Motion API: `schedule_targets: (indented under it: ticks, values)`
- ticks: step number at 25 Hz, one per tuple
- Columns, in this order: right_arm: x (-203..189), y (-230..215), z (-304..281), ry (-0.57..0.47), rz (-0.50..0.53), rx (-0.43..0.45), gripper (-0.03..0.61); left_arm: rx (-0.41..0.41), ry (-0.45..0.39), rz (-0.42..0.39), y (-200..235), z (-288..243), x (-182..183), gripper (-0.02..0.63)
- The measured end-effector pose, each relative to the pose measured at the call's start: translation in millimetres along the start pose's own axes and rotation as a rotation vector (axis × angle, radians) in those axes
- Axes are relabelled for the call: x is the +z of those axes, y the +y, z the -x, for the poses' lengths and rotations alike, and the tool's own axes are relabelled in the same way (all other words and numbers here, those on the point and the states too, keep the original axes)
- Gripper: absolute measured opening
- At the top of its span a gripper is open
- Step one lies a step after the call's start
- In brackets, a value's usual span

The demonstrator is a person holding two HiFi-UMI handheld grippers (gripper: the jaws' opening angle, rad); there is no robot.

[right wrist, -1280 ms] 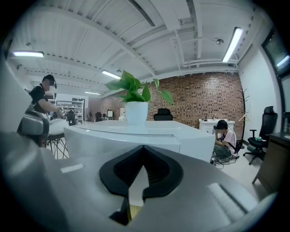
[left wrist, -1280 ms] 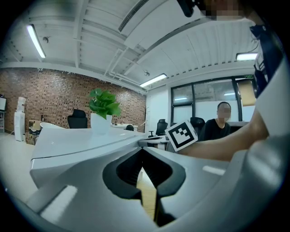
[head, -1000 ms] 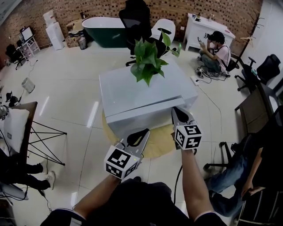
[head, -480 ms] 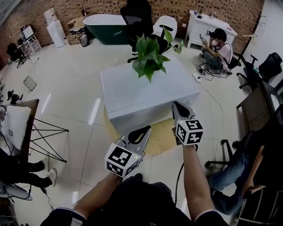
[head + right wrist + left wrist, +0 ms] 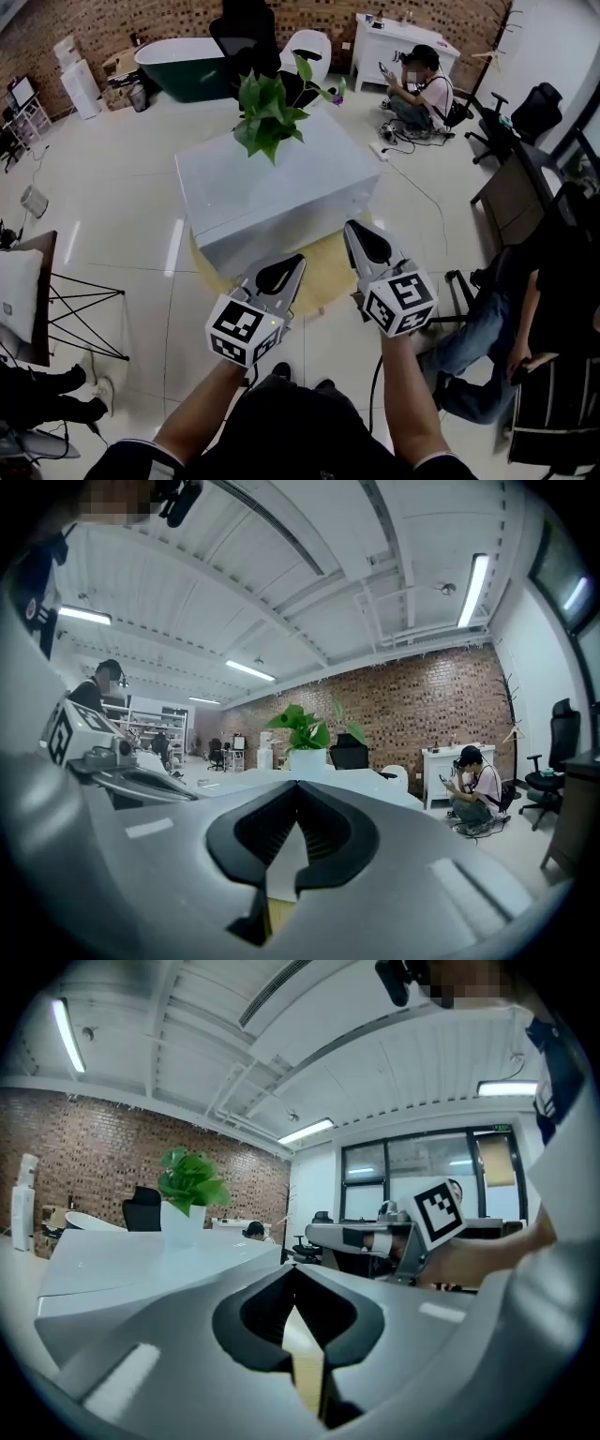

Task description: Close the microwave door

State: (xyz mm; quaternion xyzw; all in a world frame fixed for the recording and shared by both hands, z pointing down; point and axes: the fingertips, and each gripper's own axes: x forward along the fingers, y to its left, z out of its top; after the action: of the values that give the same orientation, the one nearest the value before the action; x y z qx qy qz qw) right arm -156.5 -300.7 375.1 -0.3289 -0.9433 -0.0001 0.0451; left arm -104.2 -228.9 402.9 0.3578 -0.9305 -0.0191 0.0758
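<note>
The white microwave [image 5: 272,187] stands on a low round yellow table [image 5: 323,272], its door flush with the front face. A potted green plant [image 5: 265,111] sits on its top. My left gripper [image 5: 298,260] is shut on nothing, just short of the microwave's lower front edge. My right gripper [image 5: 349,225] is also shut and empty, with its tip near the front right corner. In the left gripper view the jaws [image 5: 293,1269] meet over the white top [image 5: 141,1255]. The right gripper [image 5: 297,785] shows the plant [image 5: 305,728] ahead.
A person [image 5: 419,84] crouches by a white desk at the back right. Another person sits on a chair [image 5: 497,319] close to my right. A black office chair [image 5: 246,37] and a dark green tub [image 5: 183,66] stand behind. A wire-legged table [image 5: 37,291] is at left.
The microwave door, slightly ajar a second ago, now lies flush. Both grippers have drawn back a little from the front, and the view has shifted to the right.
</note>
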Motion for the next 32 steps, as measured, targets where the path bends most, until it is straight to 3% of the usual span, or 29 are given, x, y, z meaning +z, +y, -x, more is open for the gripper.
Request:
schedule_targets:
  ticks: [11,32]
  values:
    - [8.3,20.4,51.2,-0.040,0.001,-0.007,0.002,-0.035,-0.006,-0.023,-28.1,4.0,6.2,0.011]
    - [8.3,29.3,76.1,-0.048,0.005,-0.020,0.000,-0.046,-0.011,-0.032,-53.1,14.3,3.0,0.012]
